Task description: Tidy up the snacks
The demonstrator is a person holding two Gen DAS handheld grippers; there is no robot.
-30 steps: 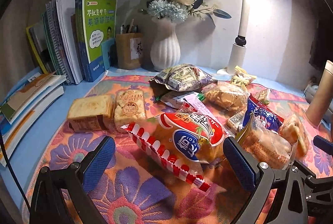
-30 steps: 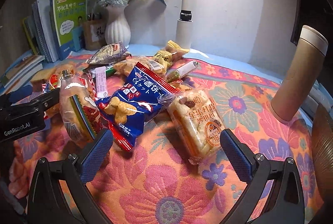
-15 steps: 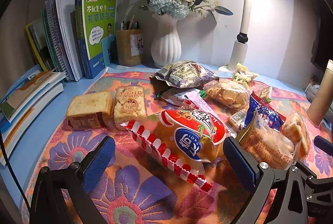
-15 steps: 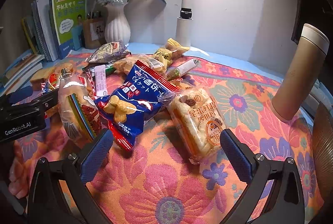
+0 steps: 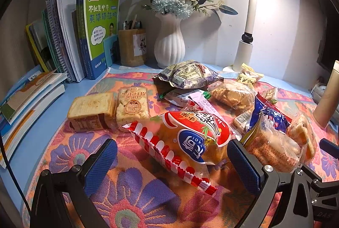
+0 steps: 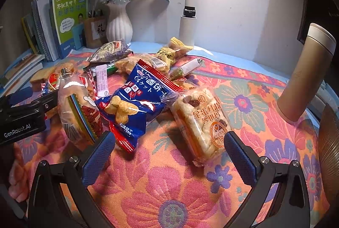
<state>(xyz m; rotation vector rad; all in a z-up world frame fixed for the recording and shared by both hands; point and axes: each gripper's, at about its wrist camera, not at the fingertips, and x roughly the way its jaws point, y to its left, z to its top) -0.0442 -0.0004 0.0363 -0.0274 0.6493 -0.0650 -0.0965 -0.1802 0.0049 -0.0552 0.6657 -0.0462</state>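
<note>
A heap of snack packs lies on a flowered cloth (image 5: pixel 131 192). My left gripper (image 5: pixel 171 162) is open just in front of a red-and-white striped bag (image 5: pixel 184 141), which lies between its fingers. A toast pack (image 5: pixel 89 111) and an egg-crisp bar (image 5: pixel 132 106) sit side by side at the left. My right gripper (image 6: pixel 169 156) is open, with a blue biscuit bag (image 6: pixel 137 96) and another egg-crisp bar (image 6: pixel 203 120) just ahead of its fingers. A clear pack of rice crackers (image 6: pixel 78 109) stands on edge at the left, beside the left gripper's body (image 6: pixel 21 118).
Books (image 5: pixel 84 35), a pen holder (image 5: pixel 132 48), a white vase of flowers (image 5: pixel 169 41) and a lamp post (image 5: pixel 247 33) line the back wall. A beige flask (image 6: pixel 305 71) stands at the right. Flat books (image 5: pixel 27 98) lie at the left. A hand (image 6: pixel 19 177) shows at lower left.
Both grippers have edged slightly forward toward the snack pile; the snacks look a little larger. Nothing was grasped or moved.
</note>
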